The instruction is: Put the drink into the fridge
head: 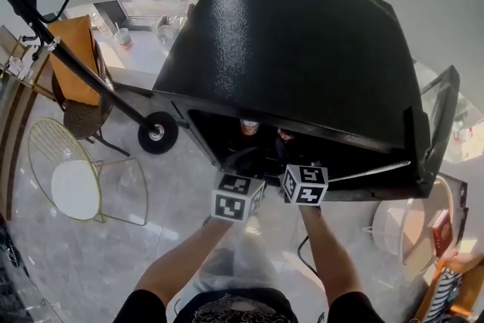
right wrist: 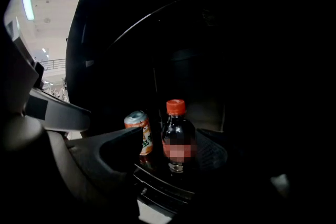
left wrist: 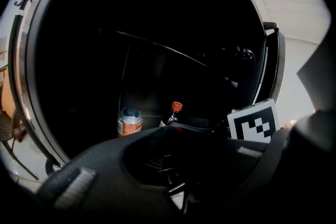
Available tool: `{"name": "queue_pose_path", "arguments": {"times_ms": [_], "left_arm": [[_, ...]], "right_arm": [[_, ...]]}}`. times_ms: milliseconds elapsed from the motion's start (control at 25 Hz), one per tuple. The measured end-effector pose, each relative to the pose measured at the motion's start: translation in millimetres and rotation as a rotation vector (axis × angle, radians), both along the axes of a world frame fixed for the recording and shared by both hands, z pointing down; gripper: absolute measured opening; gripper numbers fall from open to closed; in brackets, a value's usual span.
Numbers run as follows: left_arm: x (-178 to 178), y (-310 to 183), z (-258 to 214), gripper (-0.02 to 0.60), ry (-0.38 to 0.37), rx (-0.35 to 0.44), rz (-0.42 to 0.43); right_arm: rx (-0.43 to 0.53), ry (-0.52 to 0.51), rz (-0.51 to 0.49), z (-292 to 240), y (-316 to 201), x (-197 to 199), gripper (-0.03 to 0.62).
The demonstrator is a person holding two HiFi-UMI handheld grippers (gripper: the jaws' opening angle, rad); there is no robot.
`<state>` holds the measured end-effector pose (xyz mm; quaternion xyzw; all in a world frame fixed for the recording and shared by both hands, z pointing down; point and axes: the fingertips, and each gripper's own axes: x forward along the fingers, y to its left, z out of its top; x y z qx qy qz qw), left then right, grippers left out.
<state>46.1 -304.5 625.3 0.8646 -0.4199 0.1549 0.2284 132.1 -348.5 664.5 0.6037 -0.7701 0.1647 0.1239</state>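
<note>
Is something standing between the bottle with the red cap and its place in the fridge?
Nothing visible does. The bottle already stands on a shelf inside the fridge, between the open jaws of the right gripper. The can stands beside it, to the left.

Short black sleeves [head: 144, 308] end above bare forearms [head: 181, 261]. The left tool [head: 240, 161] and right tool [head: 293, 156] have broad, curved black jaws with a textured pad [right wrist: 212, 150]. Each carries a white cube [head: 237, 197] printed with black square markers. Pale grey rectangular patches [left wrist: 79, 182] mark the left one's jaws.
</note>
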Motion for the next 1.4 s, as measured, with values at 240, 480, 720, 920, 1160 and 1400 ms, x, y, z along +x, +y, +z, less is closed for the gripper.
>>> {"name": "queue_pose_path", "arguments": {"times_ms": [240, 480, 720, 920, 1160, 1400], "left_arm": [[-14.5, -0.1, -36.9, 0.005, -0.018, -0.016, -0.038], [-20.3, -0.4, -83.5, 0.005, -0.017, 0.003, -0.057], [-23.3, 8.9, -120.6, 0.005, -0.022, 0.036, -0.058], [-27.7, 19.7, -151.3, 0.005, -0.011, 0.065, -0.075], [-35.4, 32.3, -182.7, 0.005, -0.022, 0.116, -0.075], [-43.6, 49.3, -201.3, 0.005, -0.020, 0.143, -0.073]], "right_arm": [[-0.018, -0.015, -0.049, -45.4, 18.3, -18.6, 0.254], [-0.025, -0.045, -0.073, -100.8, 31.9, -26.9, 0.202], [0.011, -0.039, -0.112, -153.3, 47.2, -42.3, 0.164], [0.029, -0.050, -0.123, -189.1, 61.1, -52.4, 0.120], [0.058, -0.050, -0.160, -222.1, 76.4, -68.1, 0.106], [0.090, -0.023, -0.211, -250.0, 96.6, -86.8, 0.087]]}}
